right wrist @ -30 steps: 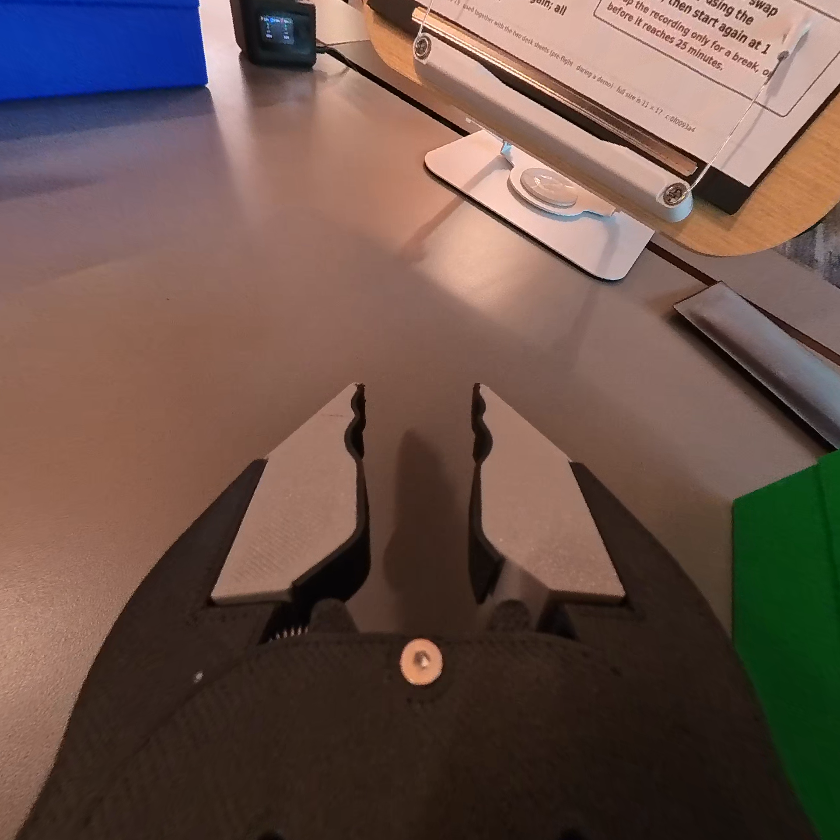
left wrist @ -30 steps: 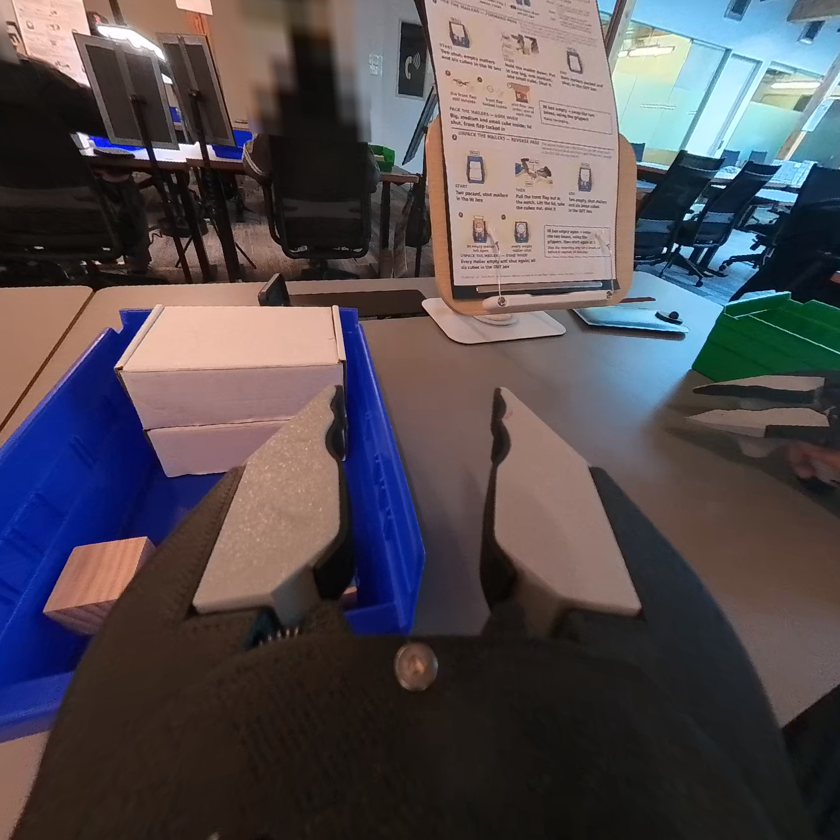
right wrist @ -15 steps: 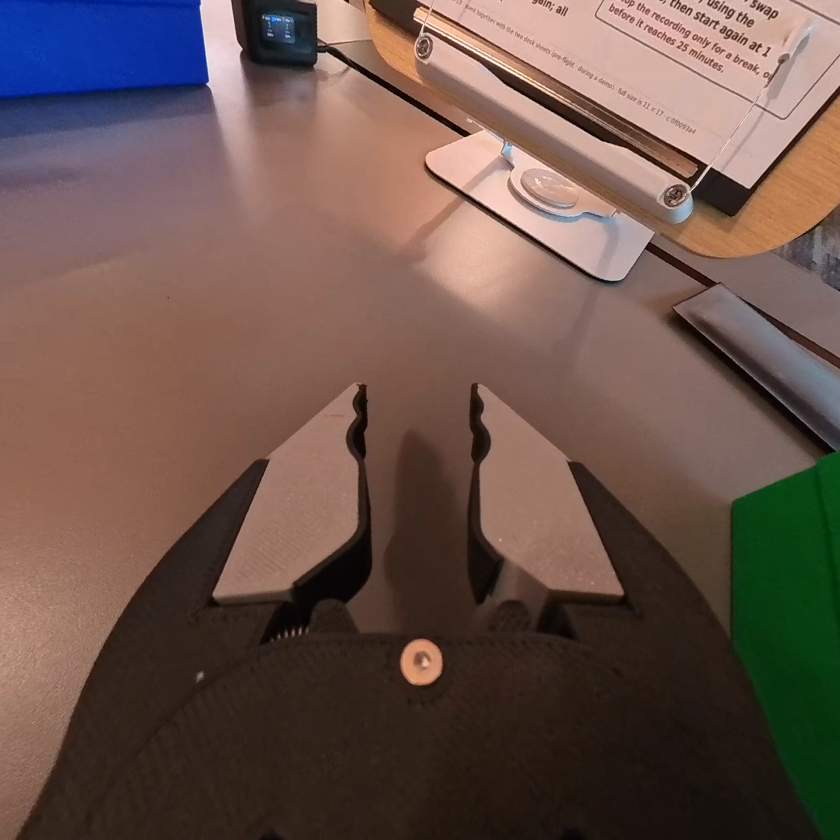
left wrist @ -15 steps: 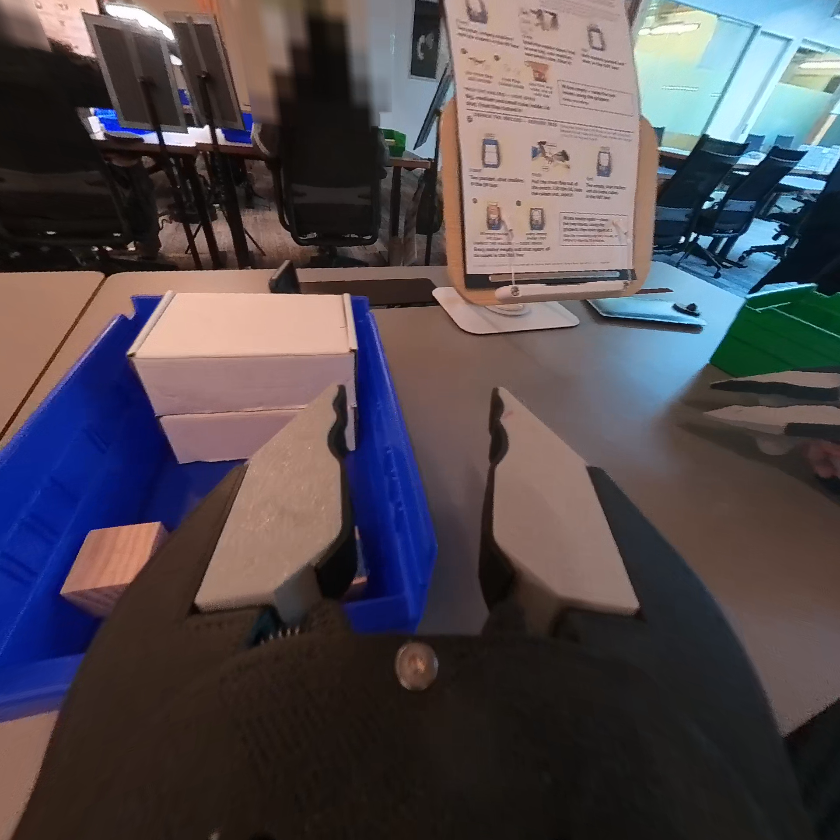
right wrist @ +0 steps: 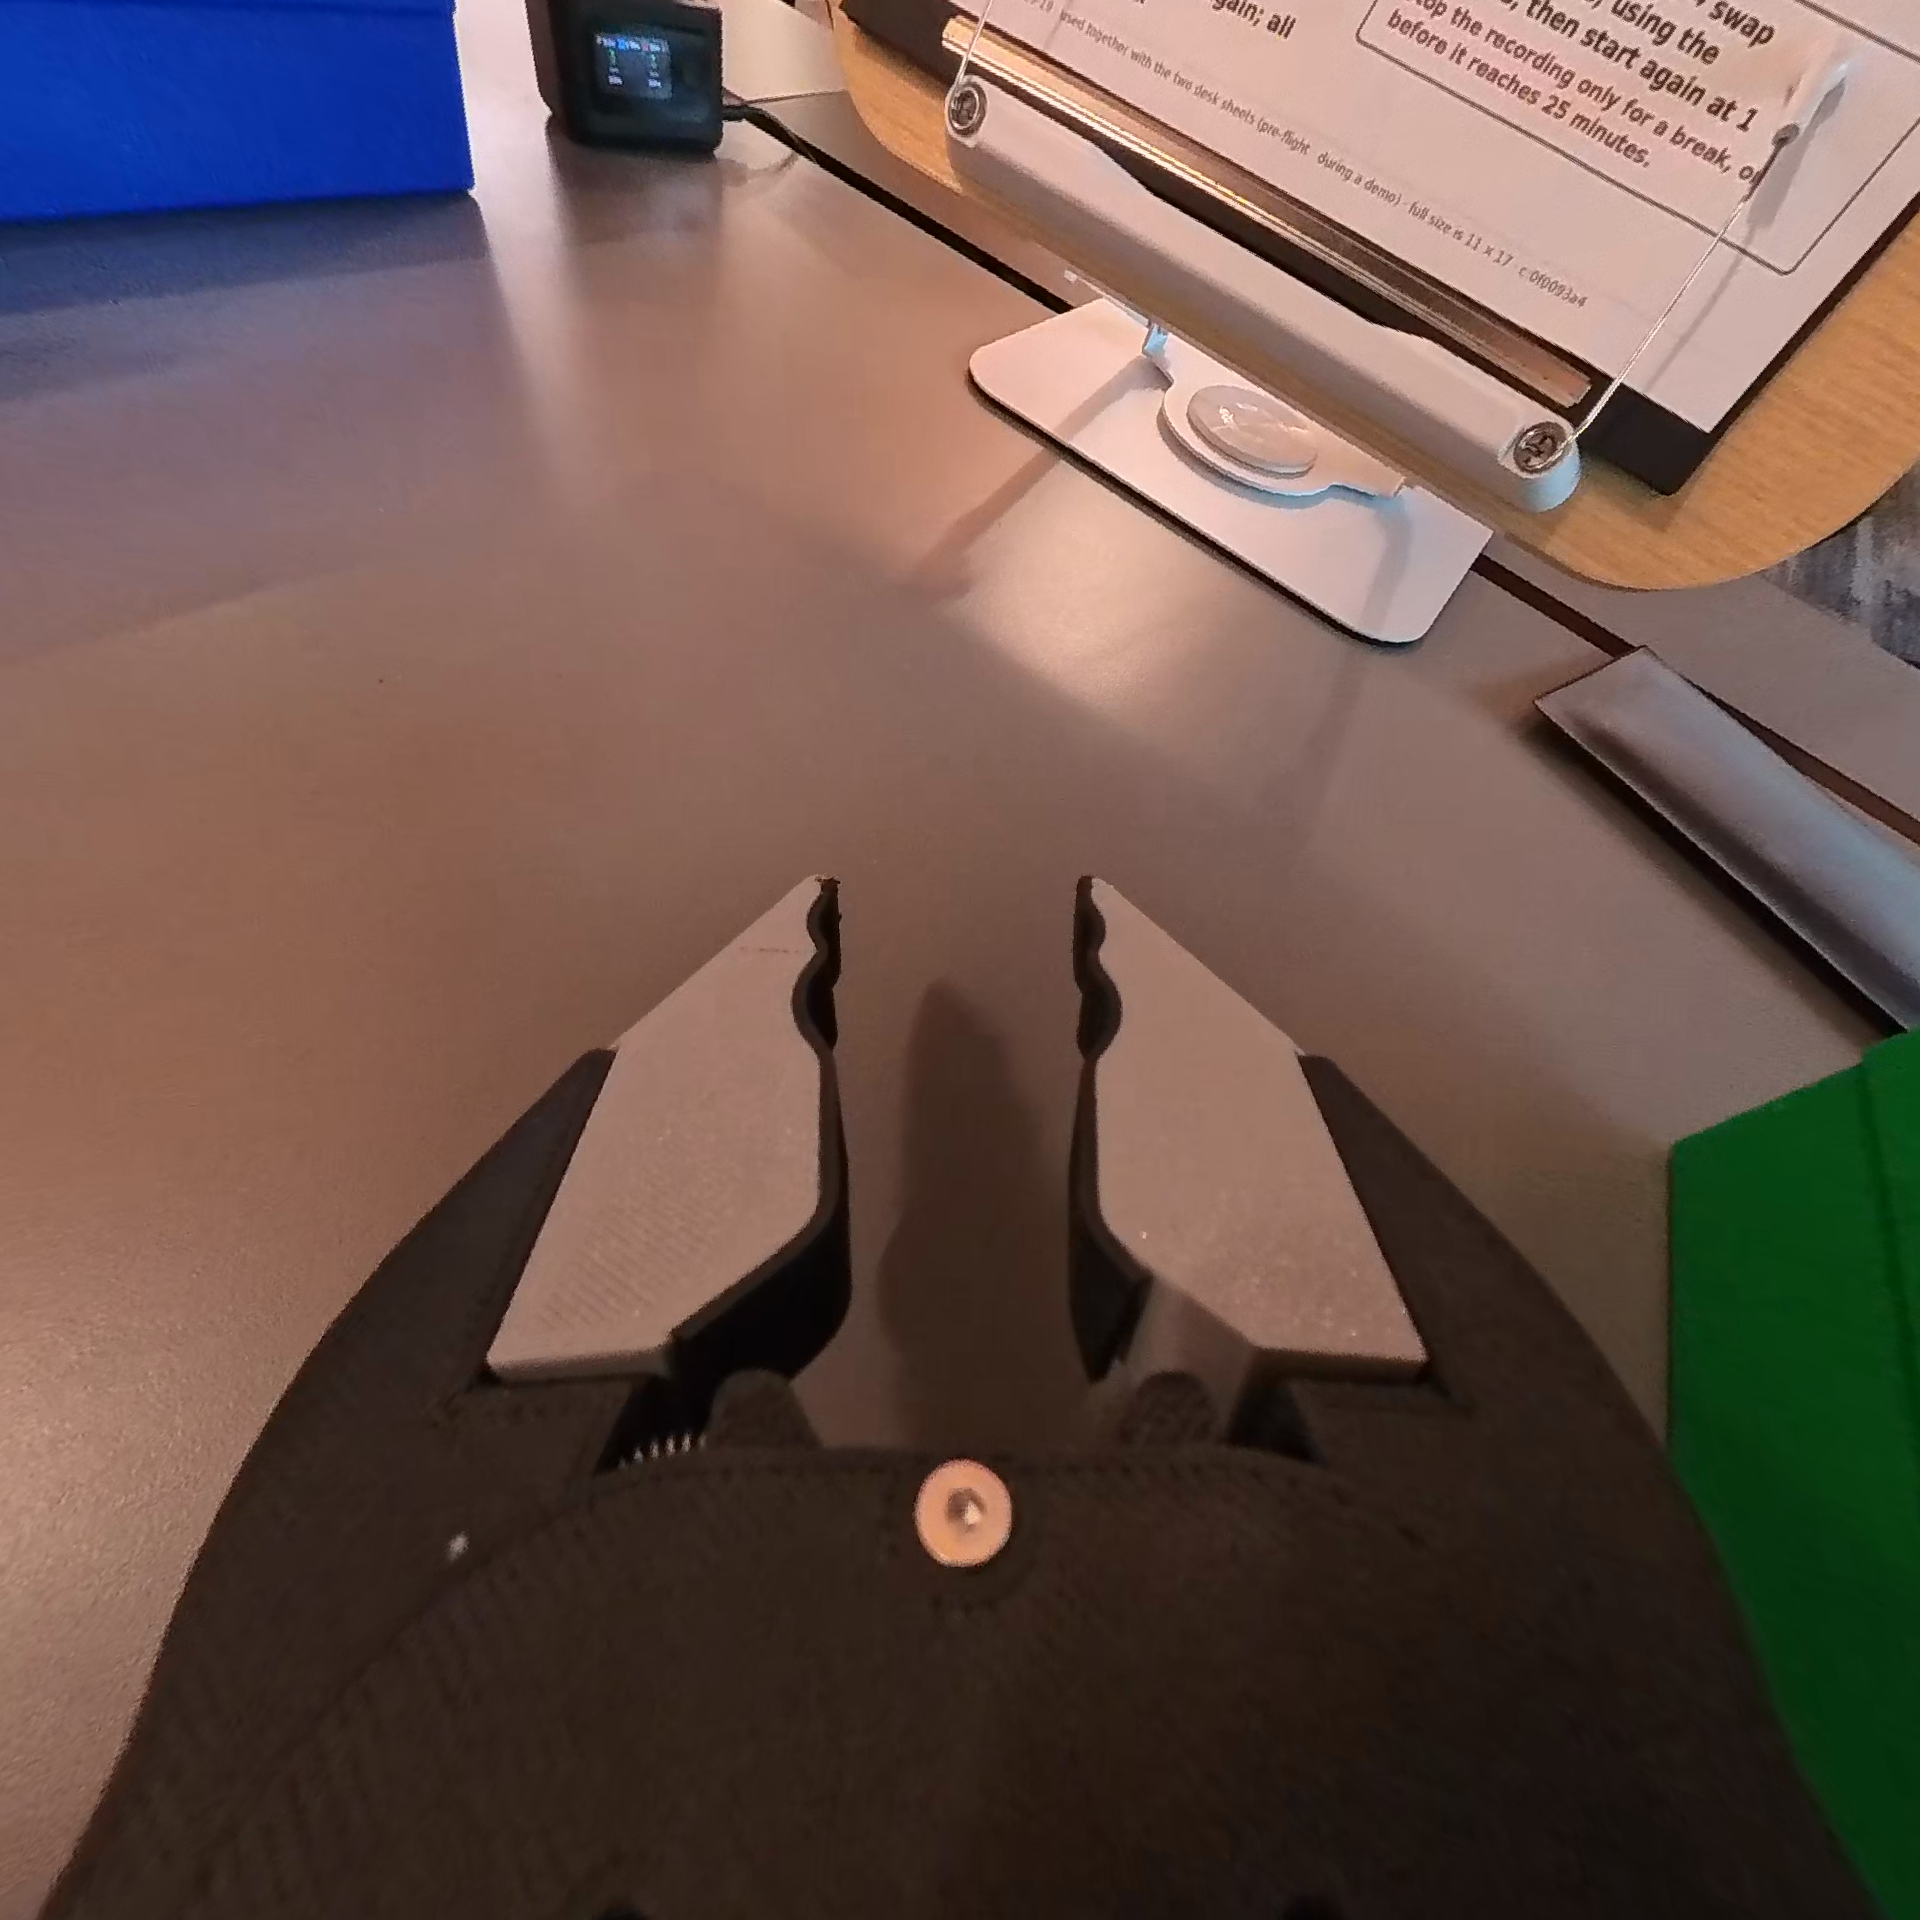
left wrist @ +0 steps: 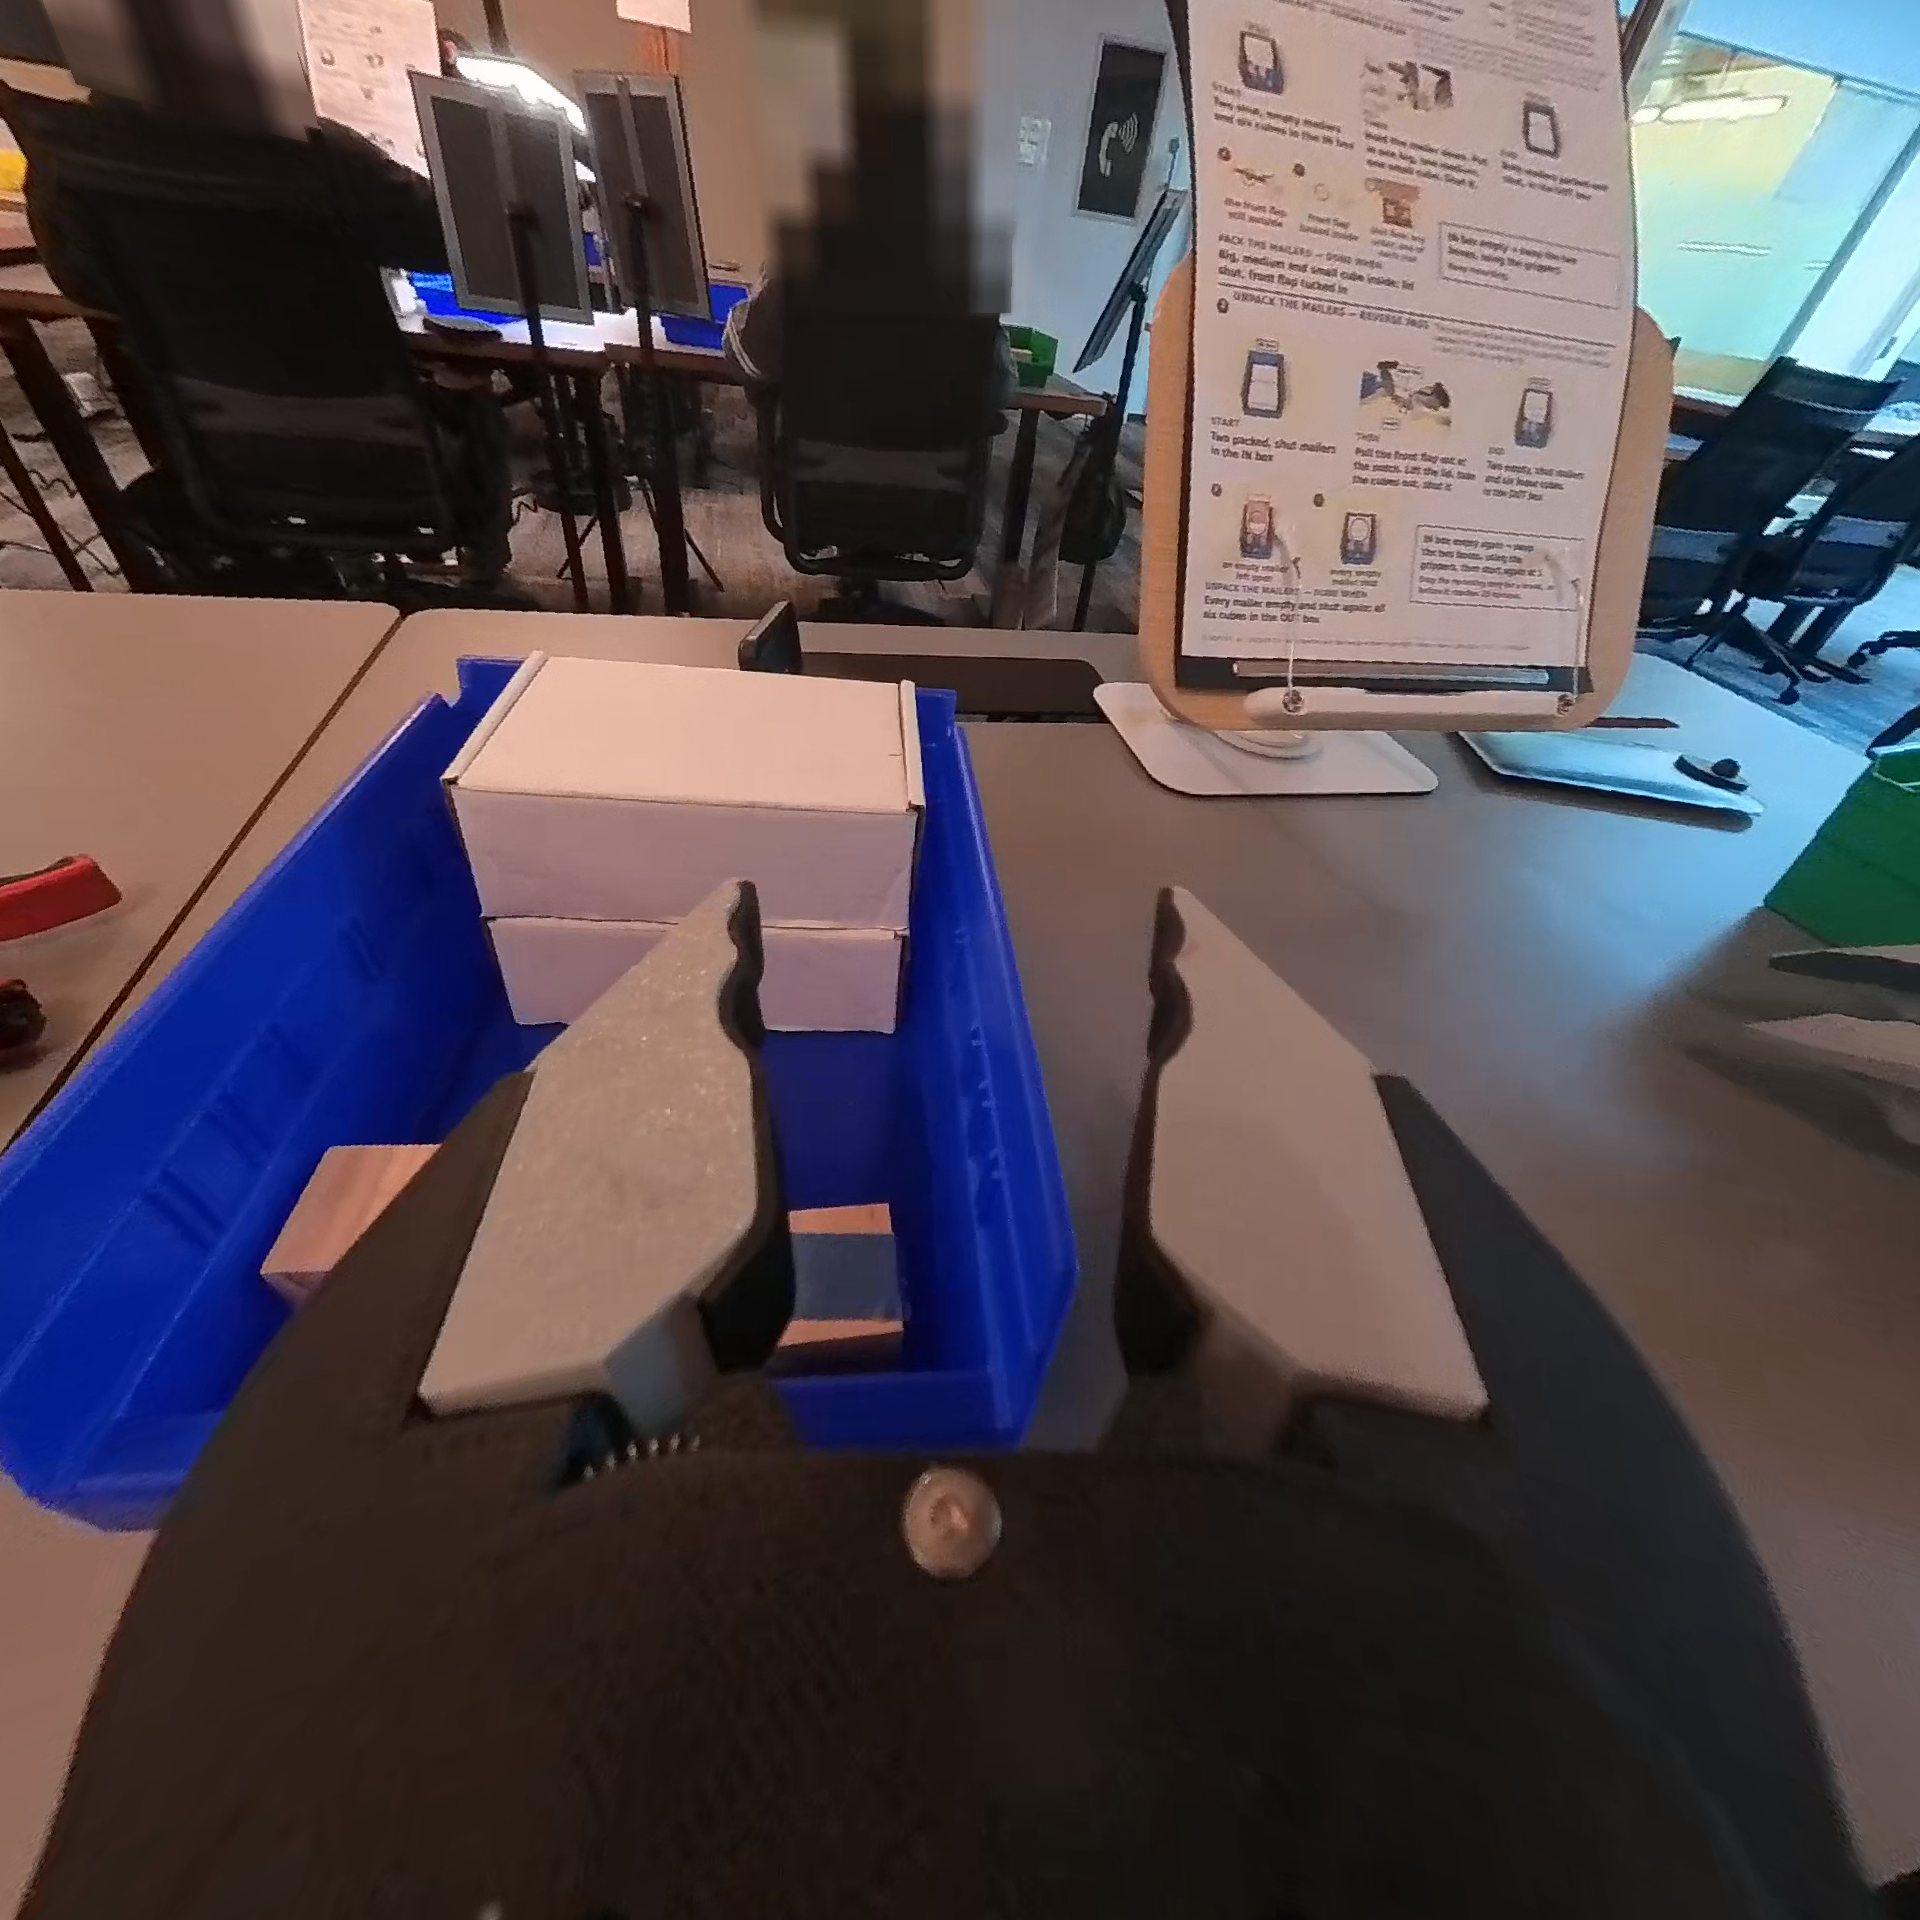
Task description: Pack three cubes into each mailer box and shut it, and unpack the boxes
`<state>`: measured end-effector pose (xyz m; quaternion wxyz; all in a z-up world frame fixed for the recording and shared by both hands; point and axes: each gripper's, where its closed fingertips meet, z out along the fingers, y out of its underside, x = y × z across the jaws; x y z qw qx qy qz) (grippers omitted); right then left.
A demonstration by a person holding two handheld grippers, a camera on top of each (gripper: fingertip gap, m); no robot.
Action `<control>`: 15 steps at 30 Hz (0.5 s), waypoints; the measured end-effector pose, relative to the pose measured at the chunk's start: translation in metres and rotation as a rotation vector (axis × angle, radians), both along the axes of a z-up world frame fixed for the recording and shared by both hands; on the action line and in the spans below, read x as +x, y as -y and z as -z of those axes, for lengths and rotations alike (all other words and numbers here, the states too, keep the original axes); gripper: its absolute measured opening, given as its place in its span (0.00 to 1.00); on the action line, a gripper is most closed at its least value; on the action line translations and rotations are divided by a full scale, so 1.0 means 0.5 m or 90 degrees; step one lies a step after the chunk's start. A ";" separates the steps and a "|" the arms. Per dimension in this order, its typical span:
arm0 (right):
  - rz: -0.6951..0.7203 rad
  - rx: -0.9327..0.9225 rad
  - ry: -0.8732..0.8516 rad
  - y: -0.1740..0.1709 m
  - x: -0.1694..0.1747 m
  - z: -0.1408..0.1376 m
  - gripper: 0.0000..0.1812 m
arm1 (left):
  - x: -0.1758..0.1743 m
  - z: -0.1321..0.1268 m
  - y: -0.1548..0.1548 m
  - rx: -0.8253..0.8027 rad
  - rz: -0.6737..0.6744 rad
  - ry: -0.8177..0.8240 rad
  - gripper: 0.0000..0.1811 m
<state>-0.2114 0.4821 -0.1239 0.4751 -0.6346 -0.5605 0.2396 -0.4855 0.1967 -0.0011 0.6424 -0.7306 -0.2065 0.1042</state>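
Observation:
In the left wrist view a blue bin (left wrist: 977, 997) holds two shut white mailer boxes, the upper one (left wrist: 686, 790) stacked on the lower one (left wrist: 831, 982), at its far end. A wooden cube (left wrist: 343, 1205) and a second cube with a blue face (left wrist: 842, 1283) lie at the bin's near end, partly hidden by my fingers. My left gripper (left wrist: 951, 914) is open and empty, raised over the bin's right wall. My right gripper (right wrist: 956, 894) is open and empty, low over the bare grey table (right wrist: 416, 675); its fingers also show at the right edge of the left wrist view (left wrist: 1839, 1003).
A green bin (right wrist: 1808, 1455) sits right of my right gripper, also in the left wrist view (left wrist: 1849, 862). An instruction sheet on a wooden stand (left wrist: 1392, 416) rises at the table's back, its white base (right wrist: 1226, 488) ahead. A small black device (right wrist: 634, 73) stands behind the blue bin. Office chairs and people are beyond. The left gripper's tips are roughly 40 cm from the right gripper's.
My left gripper has risen and drawn back a little, so the bin sits lower and the blue-faced cube now shows between its fingers. My right gripper has hardly moved.

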 end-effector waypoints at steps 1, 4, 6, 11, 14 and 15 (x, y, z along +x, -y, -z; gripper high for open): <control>0.000 0.000 0.000 0.000 0.000 0.000 0.24 | 0.001 0.000 -0.001 -0.002 0.002 -0.001 0.41; 0.000 0.002 0.001 0.000 0.000 0.000 0.24 | 0.004 0.002 -0.003 -0.005 0.005 -0.005 0.41; 0.000 0.001 0.001 0.000 0.000 0.000 0.24 | 0.005 0.002 -0.004 -0.007 0.007 -0.005 0.41; 0.000 0.000 0.000 0.000 0.000 0.000 0.24 | 0.007 0.005 -0.007 -0.010 0.011 -0.006 0.41; 0.000 0.001 0.001 0.000 0.000 0.000 0.24 | 0.008 0.005 -0.007 -0.011 0.014 -0.006 0.41; 0.000 0.001 0.001 0.000 -0.001 0.000 0.24 | 0.008 0.005 -0.007 -0.011 0.014 -0.006 0.41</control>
